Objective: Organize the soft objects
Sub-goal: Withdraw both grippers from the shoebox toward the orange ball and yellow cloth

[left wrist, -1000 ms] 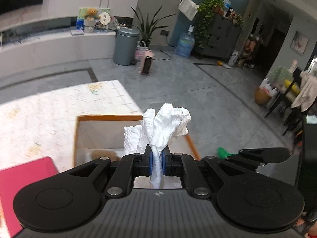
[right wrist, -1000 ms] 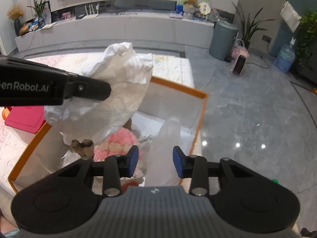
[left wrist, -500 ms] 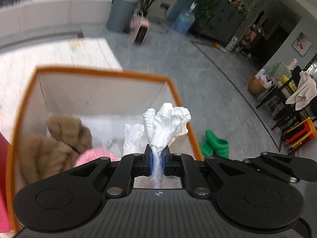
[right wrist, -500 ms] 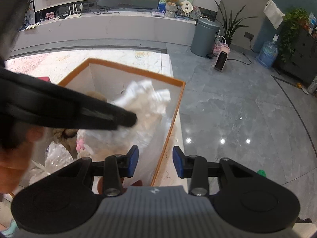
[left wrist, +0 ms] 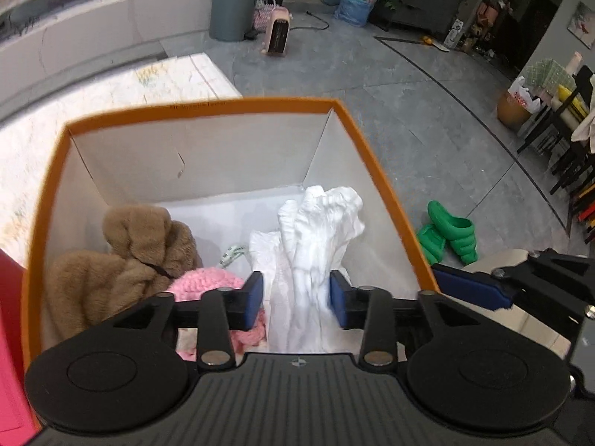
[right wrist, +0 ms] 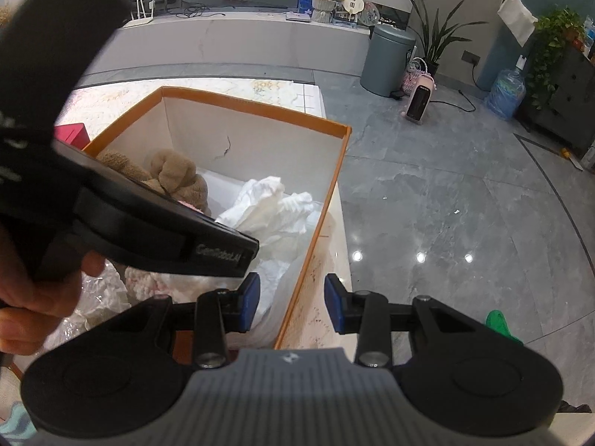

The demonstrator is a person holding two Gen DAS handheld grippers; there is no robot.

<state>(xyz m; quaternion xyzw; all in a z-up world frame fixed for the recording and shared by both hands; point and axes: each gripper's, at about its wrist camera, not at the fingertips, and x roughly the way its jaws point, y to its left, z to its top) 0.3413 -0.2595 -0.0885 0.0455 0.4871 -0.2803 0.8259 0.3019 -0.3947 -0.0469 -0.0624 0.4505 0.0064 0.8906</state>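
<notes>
Left wrist view looks straight down into the orange-rimmed box [left wrist: 379,171], with the left tongs [left wrist: 296,299] spread apart and the white cloth [left wrist: 319,230] standing loose between the blue pads, touching neither firmly as far as I can tell. The cloth sits in the right half of the box, against its right wall. A brown plush [left wrist: 122,256] lies in the left half, and a pink knit [left wrist: 208,282] sits next to it, just under the left pad.

In the right wrist view the right tongs [right wrist: 292,306] are also open and empty, hovering over the near right corner of the box, with crinkled clear plastic [right wrist: 96,304] at the near left.

By my judgement, 3 soft things are already boxed and the cloth drop is essentially finished. What remains is unclear: no other soft items show on the tabletop [left wrist: 111,93], only a red flat thing [left wrist: 9,334] beside the box, so the job looks close to done
</notes>
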